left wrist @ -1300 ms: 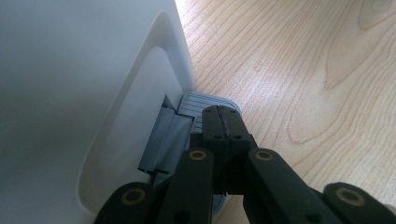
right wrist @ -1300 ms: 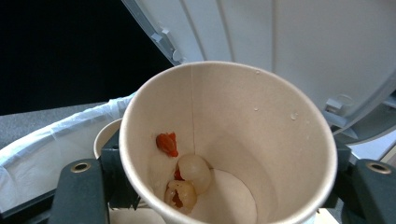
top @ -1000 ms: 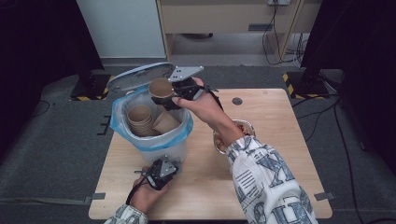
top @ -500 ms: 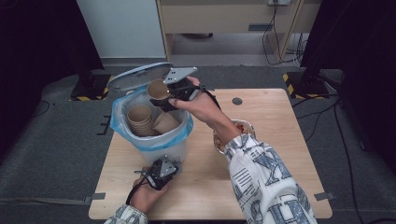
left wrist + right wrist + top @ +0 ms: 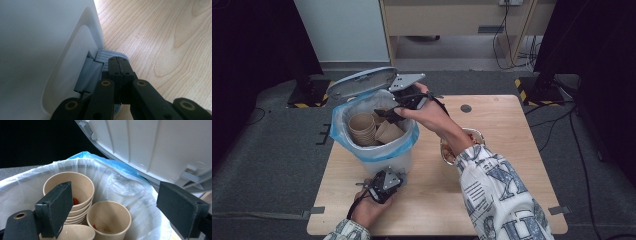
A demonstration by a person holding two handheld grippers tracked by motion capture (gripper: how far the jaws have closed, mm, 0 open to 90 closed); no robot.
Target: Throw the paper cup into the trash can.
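A white pedal bin (image 5: 379,156) with a blue liner stands on the table, its grey lid (image 5: 359,82) raised. Inside are a stack of brown paper cups (image 5: 362,129) and a loose cup (image 5: 388,132) beside it. My right gripper (image 5: 387,114) hovers over the bin's mouth. Its jaws have just been opening and nothing is between them. In the right gripper view the stack (image 5: 68,187) and the single cup (image 5: 108,216) lie below the right gripper (image 5: 118,206). My left gripper (image 5: 119,62) is shut, its tip on the grey pedal (image 5: 106,55) at the bin's foot.
A bowl (image 5: 473,134) with food sits on the wooden table (image 5: 512,165) right of the bin, partly hidden by the right forearm. The raised lid (image 5: 155,145) hangs just above and behind the right gripper. A dark floor surrounds the table.
The right gripper held a brown cup over the bin. Its jaws have opened and the cup now sits in the bin. The left gripper has stayed on the pedal.
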